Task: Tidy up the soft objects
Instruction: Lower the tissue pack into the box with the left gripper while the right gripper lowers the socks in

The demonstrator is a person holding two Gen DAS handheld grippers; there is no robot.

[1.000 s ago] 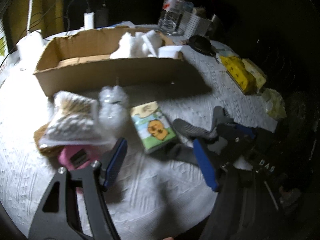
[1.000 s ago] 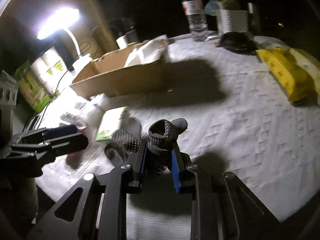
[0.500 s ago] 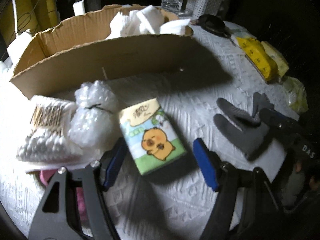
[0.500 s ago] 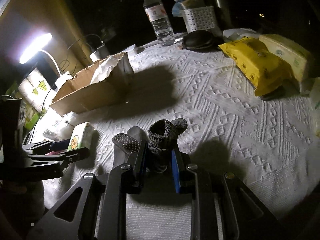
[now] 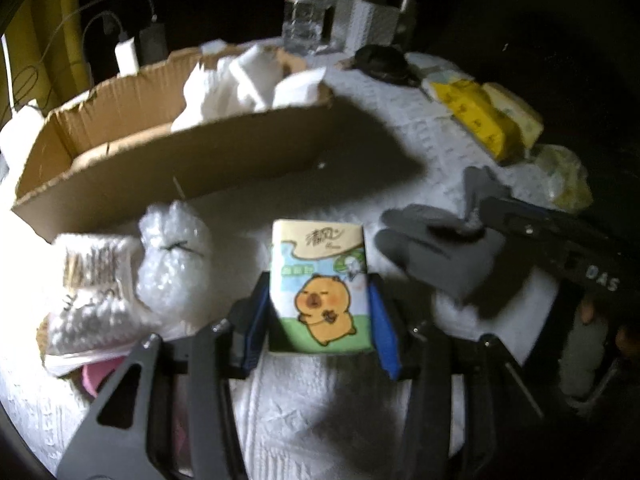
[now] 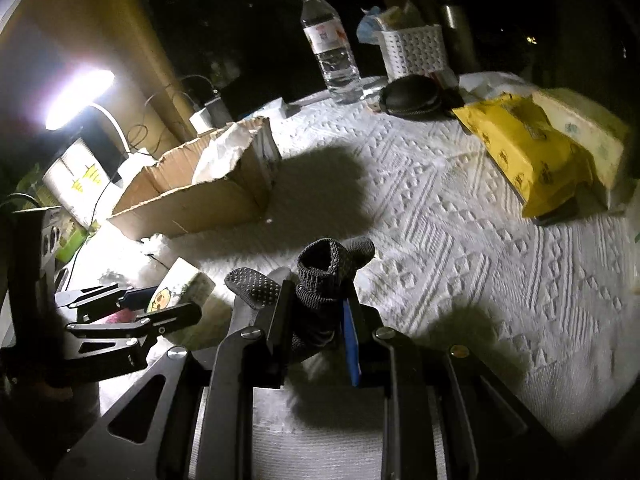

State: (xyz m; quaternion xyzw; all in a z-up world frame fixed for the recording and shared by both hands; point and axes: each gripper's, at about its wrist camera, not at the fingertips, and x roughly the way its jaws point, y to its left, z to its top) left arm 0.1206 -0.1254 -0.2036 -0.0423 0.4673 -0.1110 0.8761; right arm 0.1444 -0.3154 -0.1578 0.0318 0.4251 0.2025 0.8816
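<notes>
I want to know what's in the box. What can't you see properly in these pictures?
- Cardboard box: the left wrist view shows white stuff at one end; the near wall hides the bottom.
- Pink thing: mostly under the cotton swab bags and the left gripper.
- Grey glove: its lower part is hidden between the right gripper jaws.
- Water bottle: cut off by the top edge.

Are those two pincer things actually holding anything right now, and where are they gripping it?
Yes. The left gripper pinches the tissue pack by its two long sides, near the bottom. The right gripper clamps the grey glove around its bunched cuff.
</notes>
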